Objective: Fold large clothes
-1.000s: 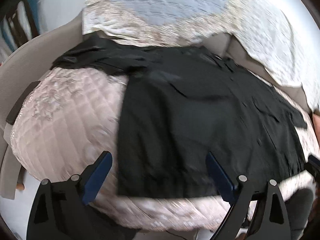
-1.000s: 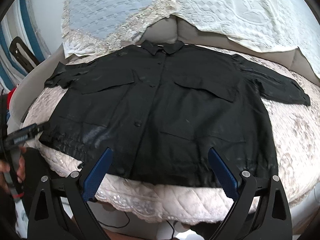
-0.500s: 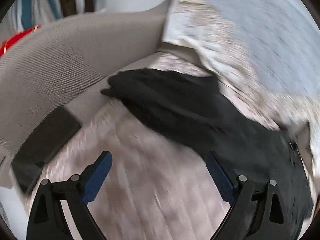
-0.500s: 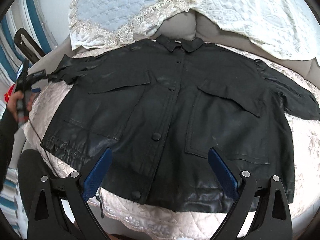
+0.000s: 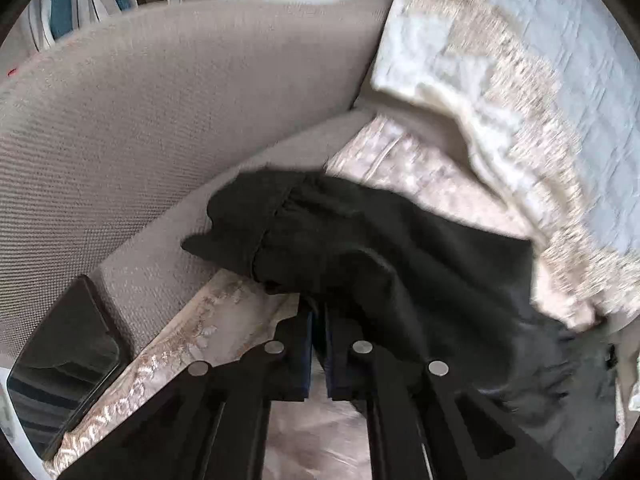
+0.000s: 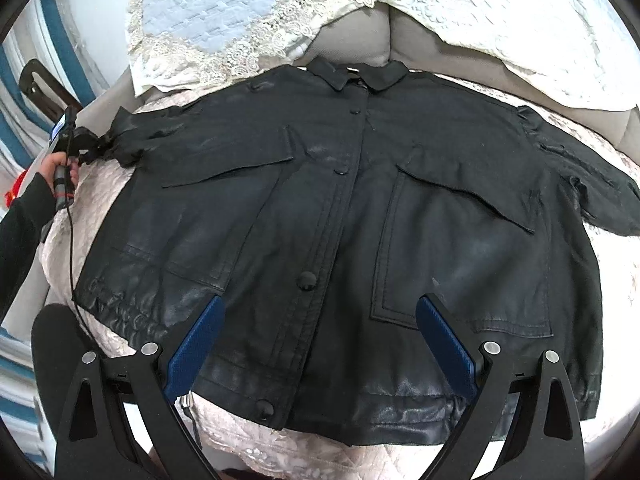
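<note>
Jacket [image 6: 340, 220] sleeve in left hand-held gripper [image 5: 318, 312]

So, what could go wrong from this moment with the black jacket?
1. The left tool has just been closing at the edge of the sleeve; so shallow a bite may slip.
2. The phone lies close by; a dragged sleeve might knock it.
3. The right tool is open, so the jacket may shift.

light: bright, soft daylight | blur: left wrist view smeared (right sharp) | edges: fisheye bowing, dark corners
</note>
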Tool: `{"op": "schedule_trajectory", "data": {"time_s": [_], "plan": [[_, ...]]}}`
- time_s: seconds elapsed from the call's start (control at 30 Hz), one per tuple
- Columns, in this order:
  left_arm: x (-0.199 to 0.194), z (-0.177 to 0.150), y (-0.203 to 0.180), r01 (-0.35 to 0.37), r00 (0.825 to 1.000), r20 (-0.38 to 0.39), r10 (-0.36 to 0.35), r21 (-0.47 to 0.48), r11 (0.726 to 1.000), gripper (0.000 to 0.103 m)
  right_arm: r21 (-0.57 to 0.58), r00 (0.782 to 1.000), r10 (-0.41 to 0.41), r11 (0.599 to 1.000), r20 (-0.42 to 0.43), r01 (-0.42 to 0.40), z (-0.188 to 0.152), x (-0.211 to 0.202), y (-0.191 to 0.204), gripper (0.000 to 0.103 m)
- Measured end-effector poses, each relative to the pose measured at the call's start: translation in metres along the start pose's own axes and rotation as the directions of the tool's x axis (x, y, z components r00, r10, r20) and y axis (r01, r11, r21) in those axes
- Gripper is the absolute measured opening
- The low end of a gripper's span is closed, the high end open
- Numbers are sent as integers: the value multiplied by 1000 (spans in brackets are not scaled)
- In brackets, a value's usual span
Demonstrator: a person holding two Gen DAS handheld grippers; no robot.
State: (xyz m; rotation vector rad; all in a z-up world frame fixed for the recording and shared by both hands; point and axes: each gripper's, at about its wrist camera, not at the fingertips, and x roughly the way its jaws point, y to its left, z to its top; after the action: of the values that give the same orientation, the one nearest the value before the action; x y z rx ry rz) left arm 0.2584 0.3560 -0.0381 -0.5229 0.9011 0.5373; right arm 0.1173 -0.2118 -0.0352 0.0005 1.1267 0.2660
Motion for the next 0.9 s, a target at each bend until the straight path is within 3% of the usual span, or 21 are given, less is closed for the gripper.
{"op": "schedule_trajectory", "data": {"time_s": [0.13,0.23,0.3,0.43,0.53,0.6,0.63,0.67,0.77,0.83,0.9], "plan": [[-56,4,-29,104,989,98,-110,65,992,4,4,999,17,1000,33,-17,-2,-11,-2,97],[-111,-5,-61,199,961,164,-223,152,968,4,14,999,17,1000,42,-18,-5,-15,-6,97],[-144,-16,-93,263,935,180,-305,226,938,4,27,999,21,999,48,-23,-6,-16,-10,97],[-178,-61,-175,384,886,116,-448,356,852,4,49,997,27,998,74,-31,-5,-24,-15,97],[-185,-120,-238,478,852,-21,-523,441,760,5,55,995,24,998,92,-29,-7,-33,-18,97],[-176,-156,-273,533,831,-134,-540,470,704,13,61,995,19,998,102,-25,-10,-39,-21,97],[-175,-174,-287,561,815,-186,-549,489,668,23,66,994,14,998,107,-21,-12,-42,-24,97],[-176,-187,-296,580,802,-218,-556,504,640,36,73,994,7,997,111,-15,-14,-46,-28,97],[-192,-214,-300,614,769,-248,-589,544,572,49,102,993,-11,995,115,0,-23,-53,-42,97],[-200,-211,-287,603,772,-228,-594,558,570,51,128,994,-15,992,112,1,-28,-55,-52,97],[-199,-194,-265,569,793,-182,-581,561,601,56,144,994,-6,989,112,-11,-29,-55,-56,97]]}}
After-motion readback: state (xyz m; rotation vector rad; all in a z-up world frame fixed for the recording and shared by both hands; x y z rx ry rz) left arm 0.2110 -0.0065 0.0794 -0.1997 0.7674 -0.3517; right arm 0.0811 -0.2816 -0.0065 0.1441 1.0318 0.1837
